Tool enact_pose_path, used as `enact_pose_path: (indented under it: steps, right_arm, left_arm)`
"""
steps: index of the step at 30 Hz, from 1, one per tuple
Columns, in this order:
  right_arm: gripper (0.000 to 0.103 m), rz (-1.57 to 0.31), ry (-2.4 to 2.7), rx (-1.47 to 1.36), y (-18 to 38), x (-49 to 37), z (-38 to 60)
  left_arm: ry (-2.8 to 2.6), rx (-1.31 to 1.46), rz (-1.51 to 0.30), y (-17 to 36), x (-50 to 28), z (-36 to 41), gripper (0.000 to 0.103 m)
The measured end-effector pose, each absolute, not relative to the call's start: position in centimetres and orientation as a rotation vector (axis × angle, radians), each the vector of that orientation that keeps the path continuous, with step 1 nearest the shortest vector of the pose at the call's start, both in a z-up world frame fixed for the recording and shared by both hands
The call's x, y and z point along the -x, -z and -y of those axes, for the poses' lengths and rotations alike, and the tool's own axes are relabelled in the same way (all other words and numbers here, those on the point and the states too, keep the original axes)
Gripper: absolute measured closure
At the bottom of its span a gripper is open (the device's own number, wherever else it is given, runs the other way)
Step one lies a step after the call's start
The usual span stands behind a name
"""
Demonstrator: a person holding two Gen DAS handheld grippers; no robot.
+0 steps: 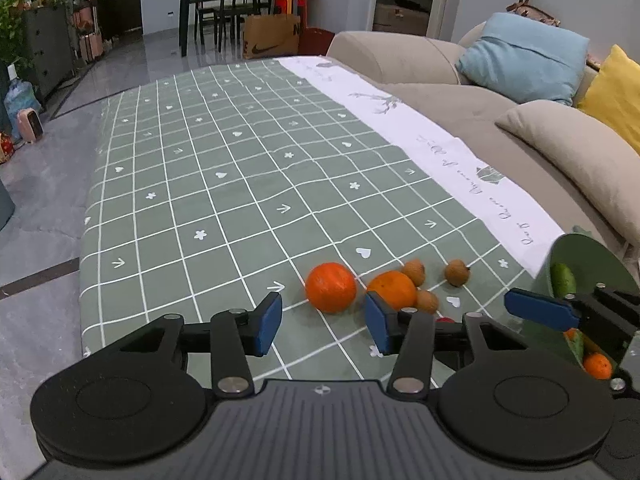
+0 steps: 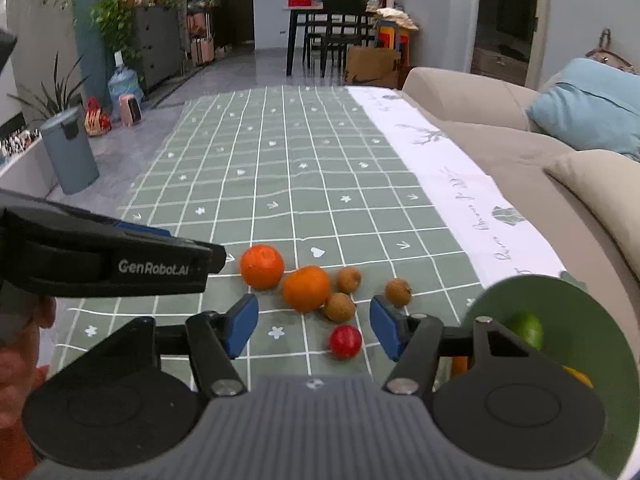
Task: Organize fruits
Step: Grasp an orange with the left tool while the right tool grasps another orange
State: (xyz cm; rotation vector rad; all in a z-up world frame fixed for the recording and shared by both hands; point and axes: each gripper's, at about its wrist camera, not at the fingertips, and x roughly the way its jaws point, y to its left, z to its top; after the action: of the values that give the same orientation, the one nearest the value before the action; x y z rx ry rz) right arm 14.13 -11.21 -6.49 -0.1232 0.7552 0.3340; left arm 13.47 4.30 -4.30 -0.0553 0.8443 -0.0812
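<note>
Where the green checked tablecloth (image 2: 280, 168) nears its white-bordered edge, two oranges (image 2: 262, 266), three brown fruits (image 2: 340, 306) and a red fruit (image 2: 346, 341) cluster beside the green bowl (image 2: 516, 292); the left gripper (image 1: 324, 322) and right gripper (image 2: 314, 330) hover spread, holding nothing.

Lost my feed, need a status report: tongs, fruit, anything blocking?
Left tongs open, empty, short of oranges. Right tongs open, empty, red fruit just ahead. Five more fruits loose on cloth; bowl part-filled. Nothing blocking.
</note>
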Motion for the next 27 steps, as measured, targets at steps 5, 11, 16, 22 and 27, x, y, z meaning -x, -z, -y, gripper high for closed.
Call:
enact_pose_path:
  steps: [5, 11, 16, 22, 27]
  right_arm:
    - [0.048, -0.789, -0.352, 0.161, 8.6, -16.7, 10.1]
    - [0.053, -0.802, -0.386, 0.221, 10.8, -19.1, 8.7]
    - [0.056, -0.816, -0.402, 0.231, 11.8, -20.6, 8.2]
    - [0.059, -0.822, -0.412, 0.236, 12.4, -21.4, 7.8]
    - [0.064, -0.816, -0.417, 0.256, 12.5, -21.5, 7.4]
  left_arm:
    - [0.100, 0.061, -0.882, 6.1, -15.3, -4.4, 0.050]
    - [0.120, 0.092, -0.924, 7.7, -17.7, -4.7, 0.053]
    - [0.145, 0.143, -0.950, 8.5, -19.0, -5.2, 0.058]
    - [0.182, 0.159, -0.962, 8.8, -19.9, -4.9, 0.058]
    - [0.201, 0.157, -0.991, 9.2, -20.6, -4.7, 0.058]
